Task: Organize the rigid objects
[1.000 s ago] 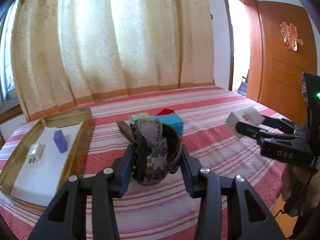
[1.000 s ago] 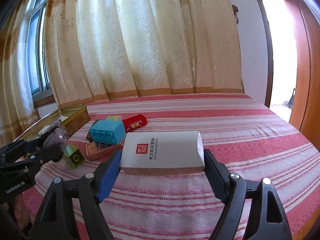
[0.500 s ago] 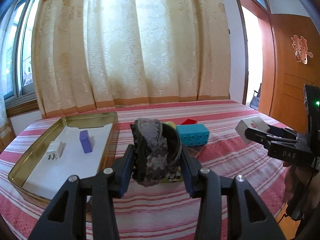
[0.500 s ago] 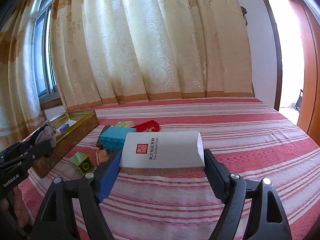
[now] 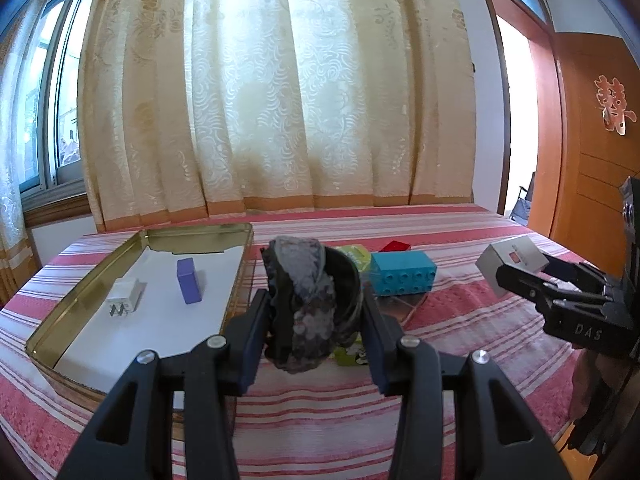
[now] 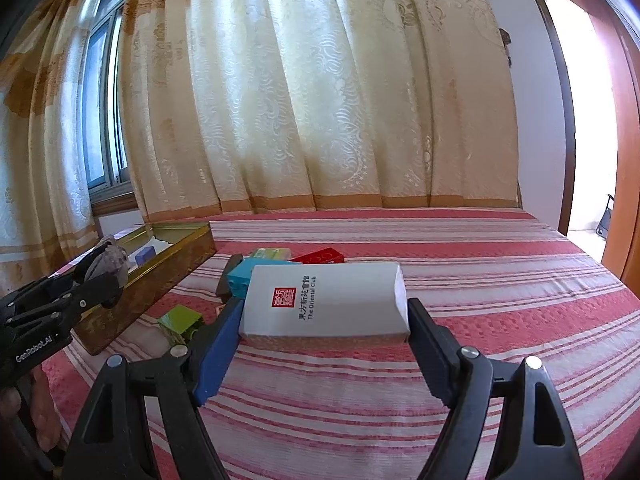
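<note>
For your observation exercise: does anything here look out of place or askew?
Nothing looks damaged or spilled. Loose items, including a blue block and a green block, lie scattered on the striped cloth outside the gold tray, unsorted.

My left gripper (image 5: 314, 320) is matt black plastic with blue pads and bright metal screw heads; between the pads sits a rough, scaly grey-brown shell (image 5: 308, 304), dull outside and darker, smoother in its hollow. My right gripper (image 6: 324, 320) is made the same way and grips a smooth white paper box (image 6: 324, 300) with a faint sheen. The tray (image 5: 92, 280) is shiny gold metal with a matt white floor. The teal brick (image 5: 404, 278) is smooth, slightly glossy plastic. The striped bedcover (image 6: 500, 300) is coarse woven cloth, the curtain (image 5: 320, 100) patterned fabric with a soft sheen, the door (image 5: 592, 140) varnished wood.
</note>
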`<action>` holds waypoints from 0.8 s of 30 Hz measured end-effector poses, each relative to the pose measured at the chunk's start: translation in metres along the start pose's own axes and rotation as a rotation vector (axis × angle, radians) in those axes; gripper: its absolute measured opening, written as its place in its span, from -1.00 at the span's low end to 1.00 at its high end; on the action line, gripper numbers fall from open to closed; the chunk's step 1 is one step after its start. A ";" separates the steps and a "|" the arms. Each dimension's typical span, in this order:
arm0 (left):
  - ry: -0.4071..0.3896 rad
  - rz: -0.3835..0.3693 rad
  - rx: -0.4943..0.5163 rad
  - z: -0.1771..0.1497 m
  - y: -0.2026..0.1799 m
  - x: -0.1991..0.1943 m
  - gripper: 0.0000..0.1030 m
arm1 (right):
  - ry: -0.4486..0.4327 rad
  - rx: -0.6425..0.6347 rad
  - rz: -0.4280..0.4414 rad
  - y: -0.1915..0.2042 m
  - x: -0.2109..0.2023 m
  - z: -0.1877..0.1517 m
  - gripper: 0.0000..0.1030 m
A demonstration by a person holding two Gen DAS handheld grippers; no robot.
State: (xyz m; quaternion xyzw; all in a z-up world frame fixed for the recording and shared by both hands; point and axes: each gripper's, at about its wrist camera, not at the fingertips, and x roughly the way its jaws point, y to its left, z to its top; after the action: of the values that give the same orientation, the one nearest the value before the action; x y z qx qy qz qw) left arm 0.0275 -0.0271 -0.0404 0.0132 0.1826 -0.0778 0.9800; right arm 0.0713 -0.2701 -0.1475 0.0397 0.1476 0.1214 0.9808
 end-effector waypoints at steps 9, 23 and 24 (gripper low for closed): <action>-0.007 0.008 -0.019 0.000 0.008 -0.002 -0.16 | -0.026 -0.024 0.013 0.014 -0.003 -0.001 0.57; -0.020 0.012 -0.035 0.000 0.017 -0.005 -0.16 | -0.039 -0.028 0.023 0.026 -0.002 0.001 0.57; -0.020 0.011 -0.036 0.000 0.017 -0.005 -0.16 | -0.038 -0.027 0.023 0.026 -0.002 0.001 0.57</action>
State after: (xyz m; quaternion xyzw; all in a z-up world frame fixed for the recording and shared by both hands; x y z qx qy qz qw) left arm 0.0258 -0.0092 -0.0391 -0.0043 0.1741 -0.0695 0.9823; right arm 0.0635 -0.2451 -0.1433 0.0303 0.1269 0.1339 0.9824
